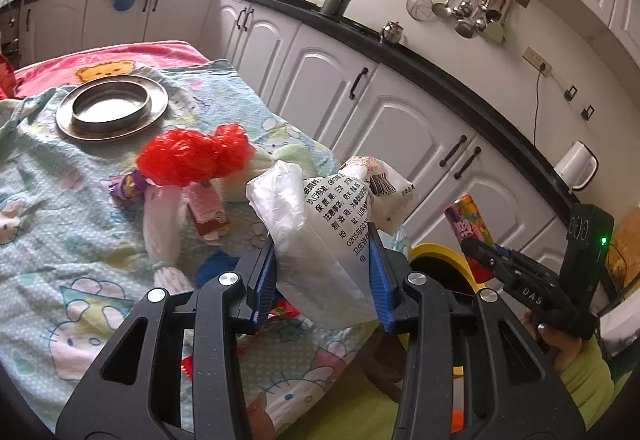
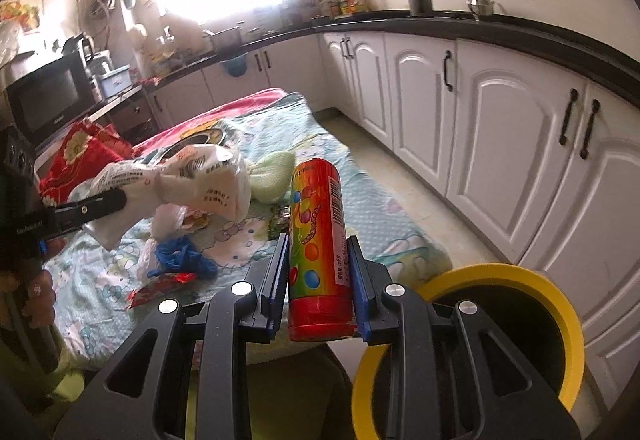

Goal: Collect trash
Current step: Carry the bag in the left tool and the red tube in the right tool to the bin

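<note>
My left gripper (image 1: 324, 272) is shut on a crumpled white plastic food bag (image 1: 332, 215) with black print and holds it above the table's near edge; the bag also shows in the right wrist view (image 2: 200, 179). My right gripper (image 2: 320, 276) is shut on a red candy tube (image 2: 318, 240) with coloured dots, held upright beside a yellow-rimmed black bin (image 2: 520, 320). In the left wrist view the tube (image 1: 468, 228) and the bin's rim (image 1: 440, 252) show at the right. A red plastic bag (image 1: 192, 155) lies on the table.
The table carries a cartoon-print cloth (image 1: 60, 240), a steel plate (image 1: 112, 107), a blue scrap (image 2: 184, 256), a red wrapper (image 2: 160, 288) and small packets (image 1: 208, 215). White cabinets (image 2: 500, 143) under a black counter run along the right.
</note>
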`<state>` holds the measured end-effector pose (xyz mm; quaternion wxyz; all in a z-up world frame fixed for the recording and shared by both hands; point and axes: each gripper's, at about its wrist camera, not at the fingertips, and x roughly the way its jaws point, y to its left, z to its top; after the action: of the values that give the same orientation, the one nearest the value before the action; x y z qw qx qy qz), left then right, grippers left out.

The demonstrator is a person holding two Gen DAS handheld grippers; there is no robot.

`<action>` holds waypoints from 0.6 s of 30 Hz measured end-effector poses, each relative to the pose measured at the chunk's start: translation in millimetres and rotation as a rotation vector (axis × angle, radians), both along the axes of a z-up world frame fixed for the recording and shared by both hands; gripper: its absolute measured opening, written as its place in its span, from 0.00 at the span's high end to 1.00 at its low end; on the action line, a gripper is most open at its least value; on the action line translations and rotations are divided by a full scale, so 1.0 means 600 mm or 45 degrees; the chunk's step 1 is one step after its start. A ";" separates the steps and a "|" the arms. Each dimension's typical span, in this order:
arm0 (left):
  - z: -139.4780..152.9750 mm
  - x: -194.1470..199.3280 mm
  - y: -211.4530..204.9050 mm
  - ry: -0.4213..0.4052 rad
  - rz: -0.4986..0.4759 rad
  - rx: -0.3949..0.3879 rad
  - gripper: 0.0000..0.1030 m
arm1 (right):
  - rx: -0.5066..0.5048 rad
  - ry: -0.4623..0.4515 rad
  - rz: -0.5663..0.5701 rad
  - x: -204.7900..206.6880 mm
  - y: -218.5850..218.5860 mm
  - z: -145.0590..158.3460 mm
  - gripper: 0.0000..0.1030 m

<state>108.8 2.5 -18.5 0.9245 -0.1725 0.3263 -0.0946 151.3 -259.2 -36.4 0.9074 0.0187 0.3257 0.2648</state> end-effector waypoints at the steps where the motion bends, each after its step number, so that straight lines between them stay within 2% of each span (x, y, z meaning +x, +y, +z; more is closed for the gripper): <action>1: 0.000 0.001 -0.005 -0.001 -0.004 0.003 0.68 | 0.007 0.002 -0.015 0.000 -0.008 0.001 0.74; 18: -0.003 0.013 -0.102 -0.007 -0.144 0.074 0.68 | 0.052 -0.008 -0.167 -0.016 -0.096 0.008 0.74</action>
<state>116.8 -58.8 -20.2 0.9232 -0.1266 0.3358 -0.1376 141.6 -316.8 -31.4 0.9232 0.0578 0.3156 0.2115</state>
